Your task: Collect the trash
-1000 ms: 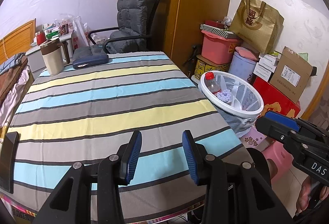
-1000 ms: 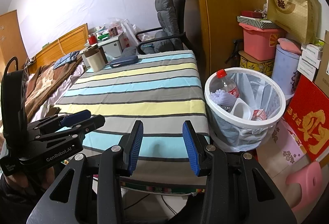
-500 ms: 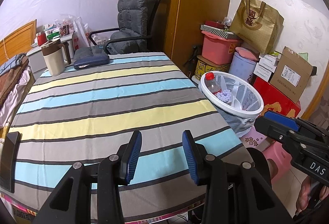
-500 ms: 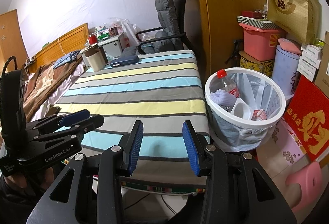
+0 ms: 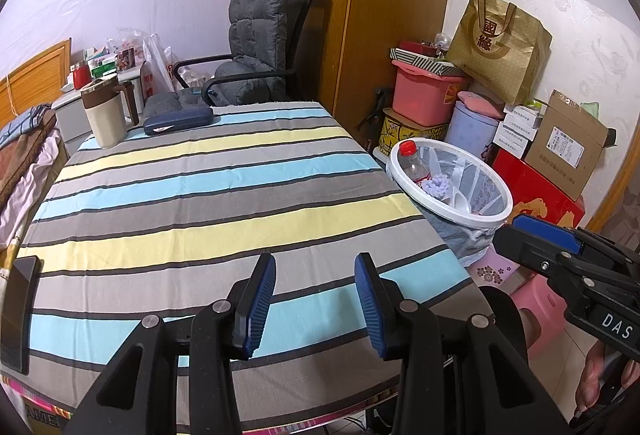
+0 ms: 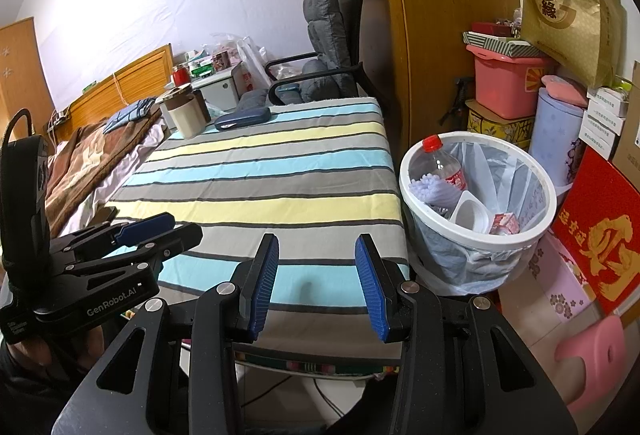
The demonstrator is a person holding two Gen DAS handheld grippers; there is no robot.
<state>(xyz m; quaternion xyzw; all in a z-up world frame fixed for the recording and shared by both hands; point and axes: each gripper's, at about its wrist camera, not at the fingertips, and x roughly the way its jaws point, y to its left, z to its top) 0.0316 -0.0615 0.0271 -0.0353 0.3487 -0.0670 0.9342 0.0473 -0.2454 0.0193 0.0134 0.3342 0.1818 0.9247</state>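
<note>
A white trash bin (image 5: 460, 213) (image 6: 476, 241) lined with a clear bag stands on the floor at the table's right edge. Inside it lie a clear bottle with a red cap (image 5: 414, 165) (image 6: 444, 167), a lilac fluffy wad (image 5: 438, 184) (image 6: 430, 187), a white cup (image 6: 472, 213) and a small red wrapper (image 6: 505, 224). My left gripper (image 5: 315, 295) hovers open over the near end of the striped tablecloth (image 5: 192, 203), nothing between its blue pads. My right gripper (image 6: 316, 275) is open and empty too, above the table's near right corner, left of the bin.
A beige mug with a brown lid (image 5: 106, 111) and a dark blue case (image 5: 178, 121) sit at the table's far end. A black phone (image 5: 18, 311) lies at the left edge. A grey chair (image 5: 256, 51), a wardrobe, stacked boxes and a pink stool (image 6: 596, 359) crowd the surroundings.
</note>
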